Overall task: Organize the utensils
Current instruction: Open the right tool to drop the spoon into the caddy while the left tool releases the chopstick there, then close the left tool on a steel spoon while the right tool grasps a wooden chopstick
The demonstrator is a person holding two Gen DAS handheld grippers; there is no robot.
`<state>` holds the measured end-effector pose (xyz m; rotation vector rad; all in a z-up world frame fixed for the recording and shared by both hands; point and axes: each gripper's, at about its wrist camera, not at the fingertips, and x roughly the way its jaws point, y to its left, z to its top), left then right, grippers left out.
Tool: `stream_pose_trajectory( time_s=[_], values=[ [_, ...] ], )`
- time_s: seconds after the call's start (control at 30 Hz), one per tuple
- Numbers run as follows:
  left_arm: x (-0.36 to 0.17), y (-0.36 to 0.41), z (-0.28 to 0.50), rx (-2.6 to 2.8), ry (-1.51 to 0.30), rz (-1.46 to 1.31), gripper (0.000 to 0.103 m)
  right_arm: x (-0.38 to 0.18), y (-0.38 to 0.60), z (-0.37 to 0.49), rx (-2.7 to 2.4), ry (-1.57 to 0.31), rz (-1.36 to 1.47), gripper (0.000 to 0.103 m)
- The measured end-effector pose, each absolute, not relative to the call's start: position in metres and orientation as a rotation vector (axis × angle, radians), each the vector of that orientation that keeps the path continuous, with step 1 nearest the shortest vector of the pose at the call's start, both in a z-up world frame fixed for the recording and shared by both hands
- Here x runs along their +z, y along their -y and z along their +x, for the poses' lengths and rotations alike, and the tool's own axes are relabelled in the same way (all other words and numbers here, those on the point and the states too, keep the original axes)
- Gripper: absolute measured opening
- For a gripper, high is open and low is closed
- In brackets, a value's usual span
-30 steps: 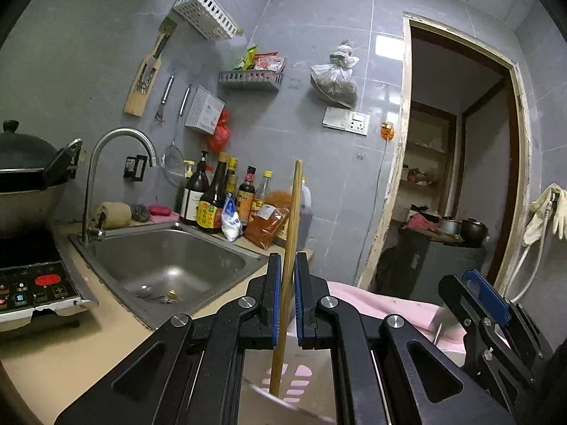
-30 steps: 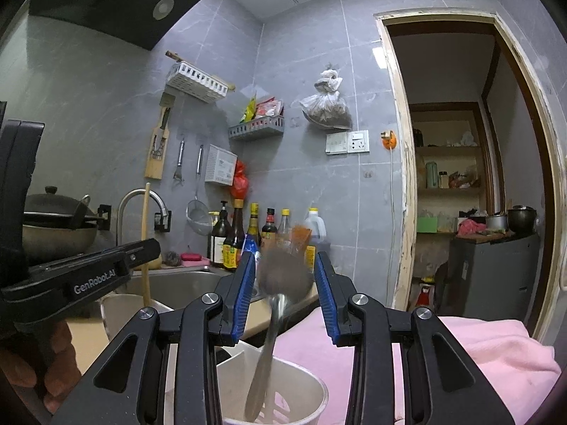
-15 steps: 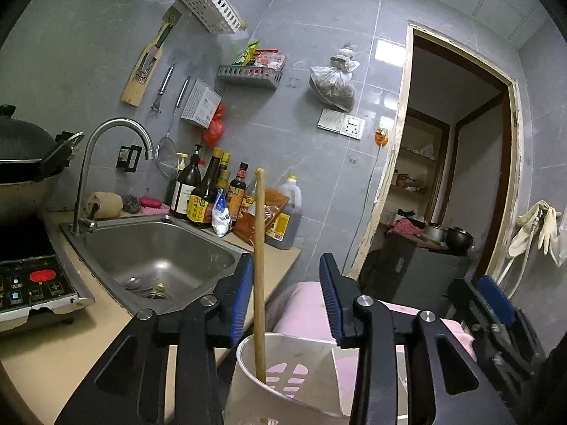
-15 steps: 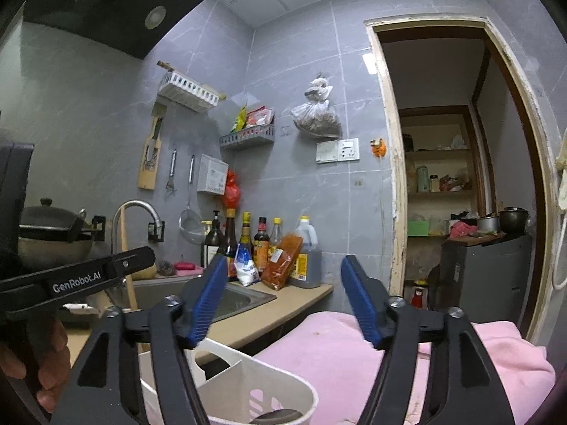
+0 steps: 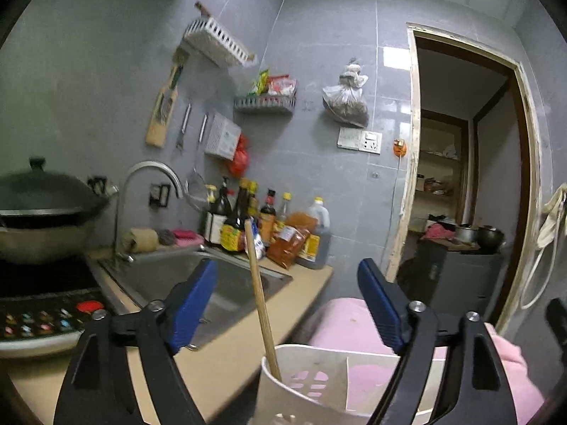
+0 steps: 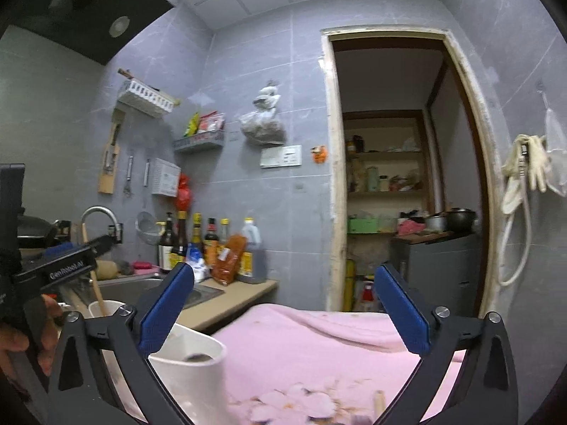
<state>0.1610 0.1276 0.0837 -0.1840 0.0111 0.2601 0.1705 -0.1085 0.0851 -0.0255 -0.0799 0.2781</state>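
Standing in the left compartment of the white holder [image 5: 312, 382], the wooden chopstick [image 5: 260, 301] rises between the left claw [image 5: 287, 304] jaws, which have just been opening and grip nothing. The right claw [image 6: 283, 308], also just opening, is wide and empty above what seems a spoon bowl [image 6: 195, 357] inside. Another wooden tip [image 6: 378, 402] lies on the pink cloth [image 6: 319, 347], likely still to sort; sink [image 5: 198, 276] and bottles [image 5: 269, 226] crowd the table [image 5: 219, 361].

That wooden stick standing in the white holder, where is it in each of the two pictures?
Left wrist view: the wooden stick stands bottom centre, leaning in the white holder, between the open left gripper's jaws, untouched.
Right wrist view: far left, partly hidden behind the left gripper's black body.
Shared landmark: the curved tap over the sink, just beyond the stick in both.
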Motion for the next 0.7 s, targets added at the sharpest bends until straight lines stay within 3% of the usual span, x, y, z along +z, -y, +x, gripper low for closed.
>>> stream_pose_trajectory(
  time_s=[0.13, 0.47, 0.7],
  values=[
    [0.081, -0.122, 0.147, 0.278, 0.000, -0.163, 0.090, 0.089, 0.129, 0.157, 0.240, 0.064, -0.014, 0.103],
    [0.096, -0.105, 0.102, 0.243, 0.040, -0.168, 0.091, 0.089, 0.167, 0.132, 0.169, 0.019, -0.059, 0.103],
    [0.094, -0.052, 0.093, 0.016, -0.060, -0.122, 0.092, 0.077, 0.197, 0.128, 0.115, -0.065, -0.119, 0.103]
  ],
)
